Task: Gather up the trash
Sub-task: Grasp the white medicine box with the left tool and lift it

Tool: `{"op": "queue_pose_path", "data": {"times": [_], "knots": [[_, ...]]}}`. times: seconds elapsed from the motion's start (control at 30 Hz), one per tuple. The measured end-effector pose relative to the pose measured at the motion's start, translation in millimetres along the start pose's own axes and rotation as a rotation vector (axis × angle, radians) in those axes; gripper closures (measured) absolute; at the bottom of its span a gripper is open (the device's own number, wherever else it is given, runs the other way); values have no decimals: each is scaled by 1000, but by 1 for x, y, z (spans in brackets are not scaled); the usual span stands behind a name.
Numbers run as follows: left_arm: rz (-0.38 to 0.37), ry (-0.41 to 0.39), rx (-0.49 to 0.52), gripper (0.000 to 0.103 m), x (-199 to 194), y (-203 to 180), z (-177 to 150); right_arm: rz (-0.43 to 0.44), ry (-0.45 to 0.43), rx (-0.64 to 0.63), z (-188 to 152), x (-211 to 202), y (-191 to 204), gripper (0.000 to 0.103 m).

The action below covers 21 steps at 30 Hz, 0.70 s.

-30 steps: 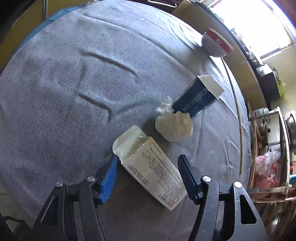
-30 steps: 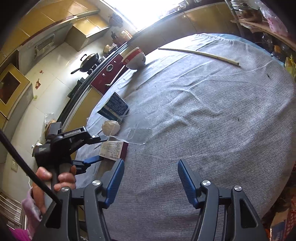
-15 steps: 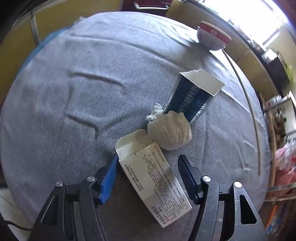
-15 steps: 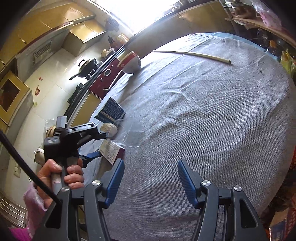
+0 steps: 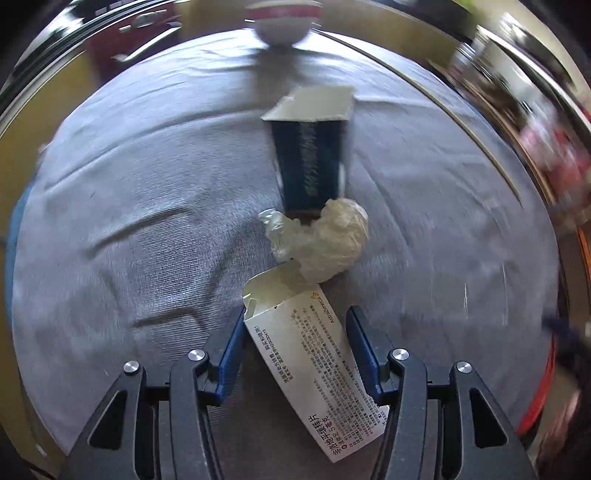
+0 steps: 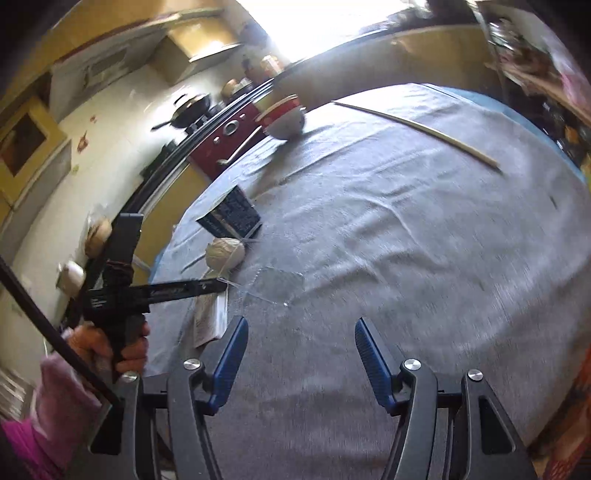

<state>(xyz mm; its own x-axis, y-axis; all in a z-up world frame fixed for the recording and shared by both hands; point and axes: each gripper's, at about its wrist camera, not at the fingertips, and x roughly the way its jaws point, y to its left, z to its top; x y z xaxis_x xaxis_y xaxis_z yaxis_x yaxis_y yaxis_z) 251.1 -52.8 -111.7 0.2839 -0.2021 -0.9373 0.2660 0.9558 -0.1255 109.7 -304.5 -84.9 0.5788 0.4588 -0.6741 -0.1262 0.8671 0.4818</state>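
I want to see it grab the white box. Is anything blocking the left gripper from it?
No. The white box already lies between the open fingers of the left gripper, with nothing between them. The crumpled wad sits just beyond the box's open flap.

grey ribbed cloth on the worktop (image 5: pixel 147 221); white cardboard medicine box with black print (image 5: pixel 314 369); dark blue cardboard box with white lettering (image 5: pixel 308 162); off-white crumpled plastic wad (image 5: pixel 328 240); red-and-white ceramic bowl (image 6: pixel 284 118); pale thin stick (image 6: pixel 417 129).

On the table (image 5: pixel 110 229), a carton (image 5: pixel 314 373) is straddled by the spread left gripper (image 5: pixel 295 343). Beyond it a crumpled wad (image 5: pixel 325 240) is apparently touching its flap. Farther back, a second box (image 5: pixel 310 158) and a bowl (image 5: pixel 282 22) are seen.
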Motion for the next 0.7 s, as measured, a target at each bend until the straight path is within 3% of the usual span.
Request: {"op": "queue_pose_path", "data": {"times": [0.07,0.23,0.43,0.7], "knots": [[-35,22,116,46,-1,0,-2,1,2,-57,8,7,9,32],[-92,46,218,45,-4,4,-9,-3,20,-225,22,32,33,27],[-145,25,105,37,-22,16,-28,-56,48,-360,33,67,49,27],[-65,-28,-33,33,-26,10,-62,-37,106,-397,40,99,53,27]]}}
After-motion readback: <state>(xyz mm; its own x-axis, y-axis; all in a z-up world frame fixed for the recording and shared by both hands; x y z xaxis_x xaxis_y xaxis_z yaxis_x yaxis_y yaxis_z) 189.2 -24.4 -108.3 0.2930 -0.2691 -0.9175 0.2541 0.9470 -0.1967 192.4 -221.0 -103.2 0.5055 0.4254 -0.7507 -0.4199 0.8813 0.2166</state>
